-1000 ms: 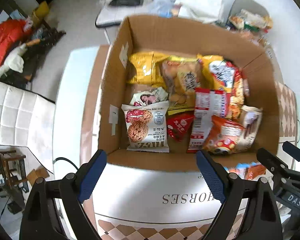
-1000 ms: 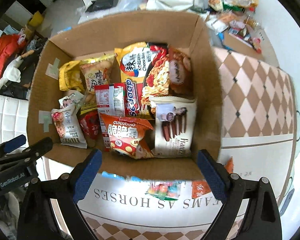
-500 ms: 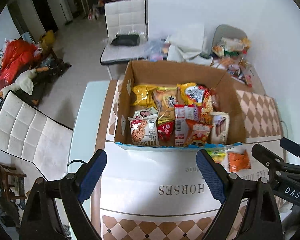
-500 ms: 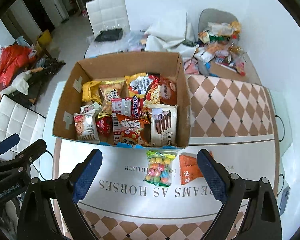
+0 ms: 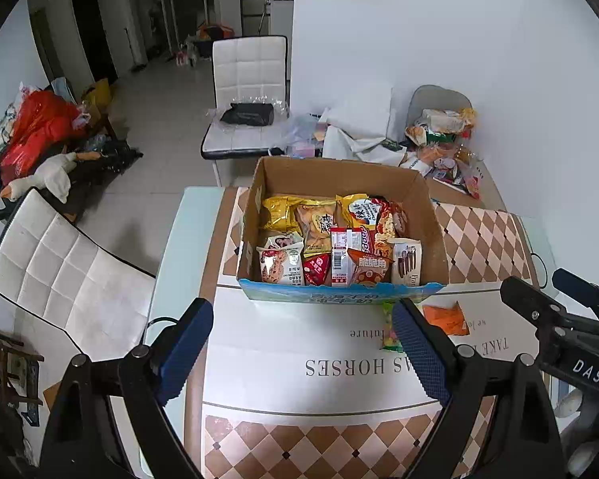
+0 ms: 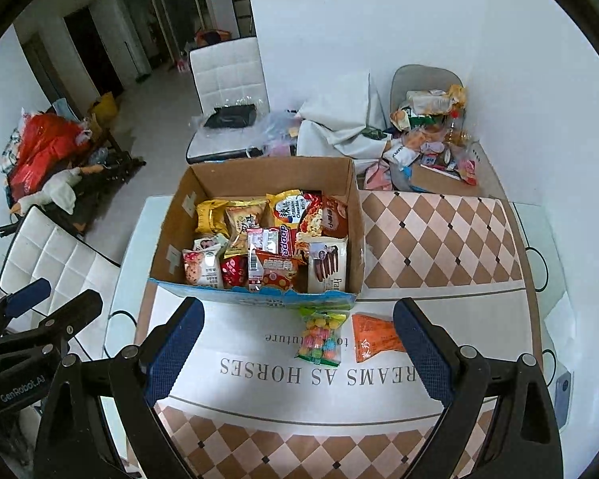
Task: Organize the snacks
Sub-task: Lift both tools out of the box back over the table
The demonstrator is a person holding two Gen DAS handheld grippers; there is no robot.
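Note:
A cardboard box (image 5: 435, 235) (image 6: 355, 215) stands on the table, packed with several snack packets. A packet of coloured candy balls (image 6: 321, 337) and an orange packet (image 6: 373, 337) lie on the table just in front of the box; the orange packet also shows in the left wrist view (image 5: 447, 319). My left gripper (image 5: 301, 353) is open and empty, held above the table well short of the box. My right gripper (image 6: 297, 353) is open and empty, also back from the box, with the two loose packets ahead of it.
The table (image 6: 439, 235) has a checkered cloth with printed words. A pile of more snacks (image 6: 431, 135) sits at the far right corner. White chairs (image 5: 60, 275) (image 5: 247, 92) stand left and behind. Clutter lies on the floor at left.
Both grippers have pulled up and back from over the box. The box now looks far smaller and the two loose packets in front of it have come into view.

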